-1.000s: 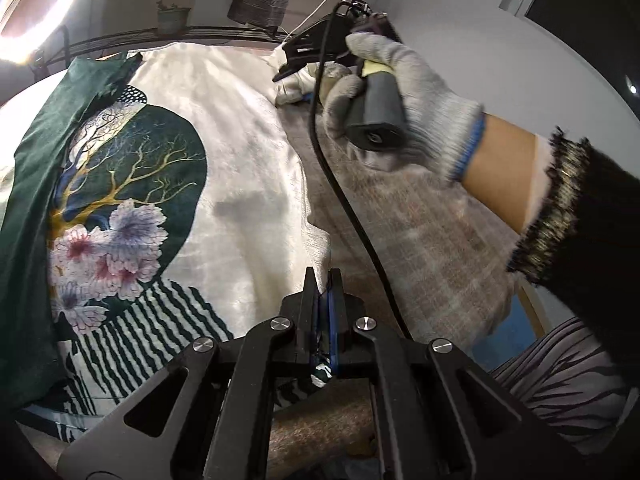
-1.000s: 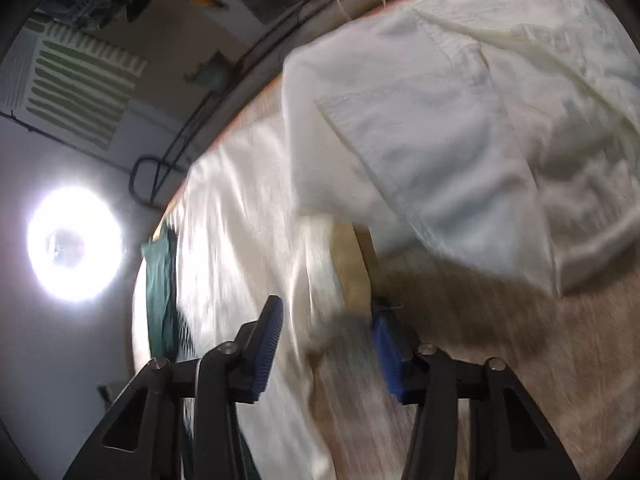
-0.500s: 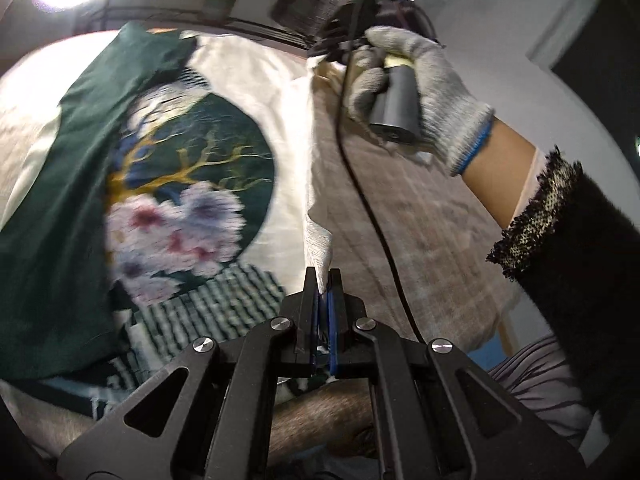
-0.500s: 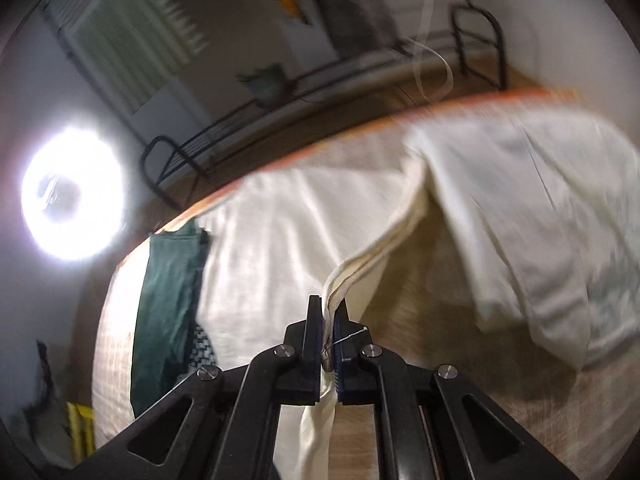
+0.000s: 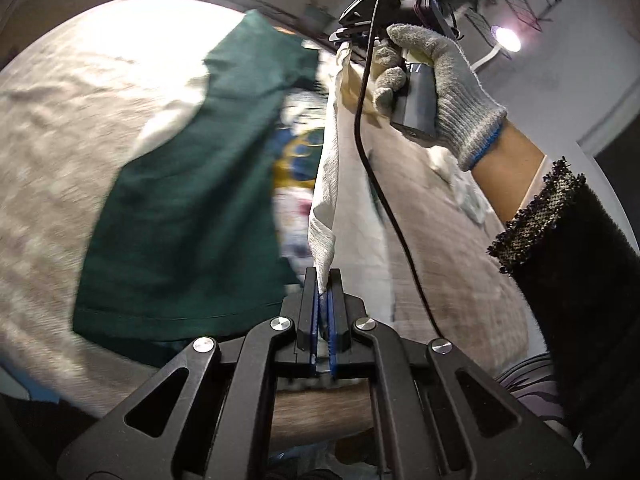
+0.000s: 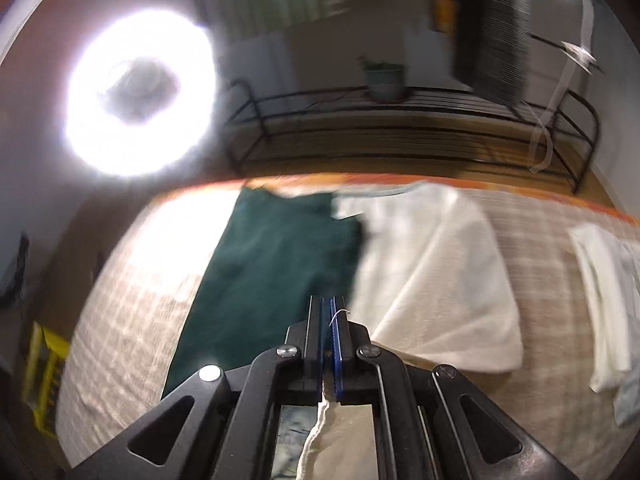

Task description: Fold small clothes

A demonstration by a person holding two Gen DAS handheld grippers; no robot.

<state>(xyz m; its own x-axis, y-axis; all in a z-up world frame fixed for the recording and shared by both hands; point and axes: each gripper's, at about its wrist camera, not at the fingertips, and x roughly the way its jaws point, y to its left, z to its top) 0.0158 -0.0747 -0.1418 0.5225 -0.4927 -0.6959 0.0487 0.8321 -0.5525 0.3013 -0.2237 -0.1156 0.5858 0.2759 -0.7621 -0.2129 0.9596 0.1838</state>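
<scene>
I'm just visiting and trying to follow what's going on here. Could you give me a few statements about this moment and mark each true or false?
1. The left gripper is clamped on the white garment edge. True.
2. The right gripper is wide open. False: its jaws are shut on pale cloth.
3. The hand holding the right gripper wears a grey knit glove. True.
4. The dark green fabric hangs on the metal rack. False: it lies on the checked table cover.
</scene>
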